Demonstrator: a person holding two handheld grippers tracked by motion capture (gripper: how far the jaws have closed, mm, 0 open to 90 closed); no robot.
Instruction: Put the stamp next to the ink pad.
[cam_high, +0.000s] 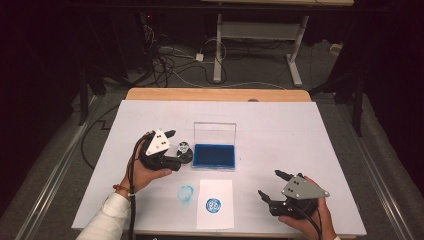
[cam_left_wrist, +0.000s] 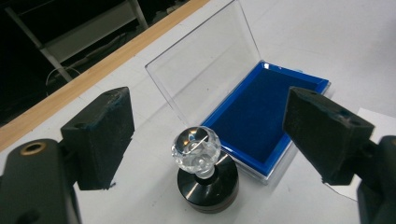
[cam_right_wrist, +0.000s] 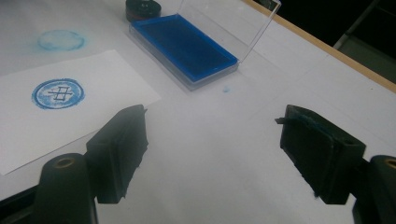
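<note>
left tool (cam_left_wrist: 205, 135) open, stamp (cam_left_wrist: 201, 168) between, untouched | right tool (cam_right_wrist: 212, 154) open (empty) | paper (cam_right_wrist: 70, 107): blue seal, unreadable

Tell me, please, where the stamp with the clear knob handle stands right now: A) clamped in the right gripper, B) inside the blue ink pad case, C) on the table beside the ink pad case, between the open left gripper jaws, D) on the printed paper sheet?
C: the stamp stands upright on the table beside the ink pad case, and the left gripper has its jaws apart on either side of it, not touching.
</note>
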